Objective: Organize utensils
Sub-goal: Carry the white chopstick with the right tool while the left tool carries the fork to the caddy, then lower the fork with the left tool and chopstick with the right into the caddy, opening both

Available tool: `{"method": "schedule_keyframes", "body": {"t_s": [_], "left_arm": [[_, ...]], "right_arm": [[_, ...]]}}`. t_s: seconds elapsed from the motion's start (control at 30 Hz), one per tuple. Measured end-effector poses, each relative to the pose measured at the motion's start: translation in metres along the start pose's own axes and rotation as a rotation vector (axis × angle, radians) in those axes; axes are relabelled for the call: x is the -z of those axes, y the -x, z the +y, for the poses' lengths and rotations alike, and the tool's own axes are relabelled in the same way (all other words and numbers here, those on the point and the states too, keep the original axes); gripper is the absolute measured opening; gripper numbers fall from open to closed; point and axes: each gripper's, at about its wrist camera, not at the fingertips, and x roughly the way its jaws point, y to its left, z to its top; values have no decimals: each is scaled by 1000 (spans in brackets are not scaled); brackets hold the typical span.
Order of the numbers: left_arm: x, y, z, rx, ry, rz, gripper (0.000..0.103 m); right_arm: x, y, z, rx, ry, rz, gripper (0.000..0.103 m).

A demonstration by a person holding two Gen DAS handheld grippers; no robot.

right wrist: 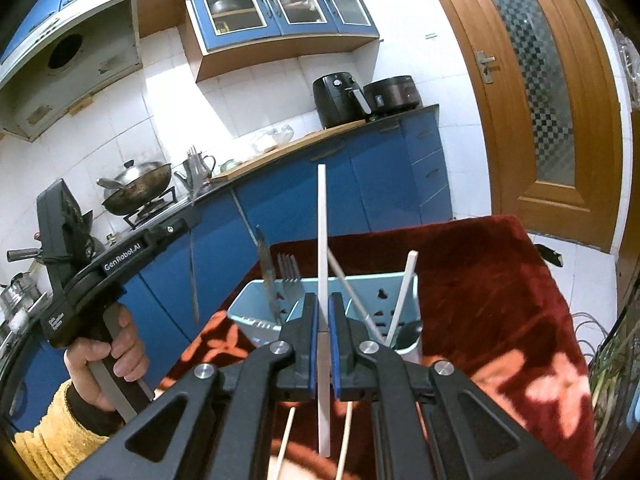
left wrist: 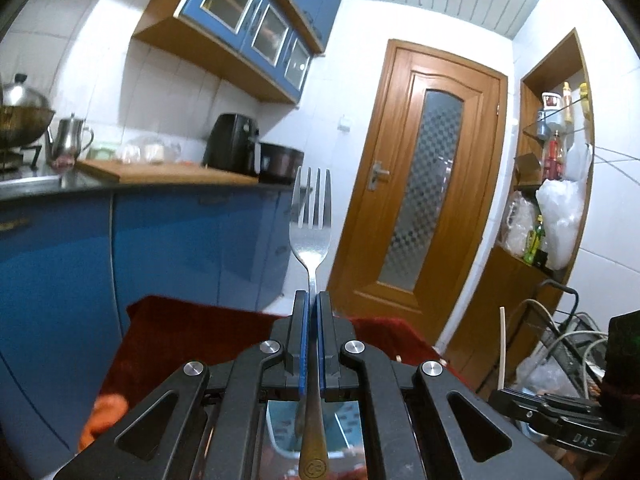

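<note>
My left gripper (left wrist: 312, 298) is shut on a steel fork (left wrist: 311, 216) at its neck, tines up and handle running back under the camera. In the right wrist view the same fork (right wrist: 194, 280) shows edge-on in the left gripper (right wrist: 194, 219), which a hand (right wrist: 104, 360) holds. My right gripper (right wrist: 324, 302) is shut on a white chopstick (right wrist: 321, 220) that stands nearly upright. Just beyond it a light blue utensil holder (right wrist: 248, 310) holds a knife (right wrist: 266, 276), another fork (right wrist: 289, 274) and white chopsticks (right wrist: 404, 292).
The holder stands on a table under a red flowered cloth (right wrist: 480, 280). Two wooden chopsticks (right wrist: 287, 440) lie on the cloth below the right gripper. Blue kitchen cabinets (right wrist: 380, 176), a wok (right wrist: 136, 188) on the stove and a wooden door (left wrist: 420, 184) lie beyond.
</note>
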Motion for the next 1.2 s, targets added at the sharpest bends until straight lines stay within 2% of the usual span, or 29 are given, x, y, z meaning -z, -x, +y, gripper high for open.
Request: {"method": "schedule_keyframes", "body": {"t_s": [0.13, 0.6, 0.83, 1.2], "left_arm": [[3, -10, 1, -10, 13, -23, 3], [24, -37, 3, -70, 6, -81, 3], [42, -41, -4, -117, -40, -135, 3], [62, -52, -5, -125, -57, -79, 3]], "right_arm": [[-7, -5, -2, 37, 19, -31, 7], [-22, -34, -7, 86, 41, -153, 7], [-21, -52, -13, 126, 70, -199, 7], [-5, -71, -24, 125, 81, -201, 7]]}}
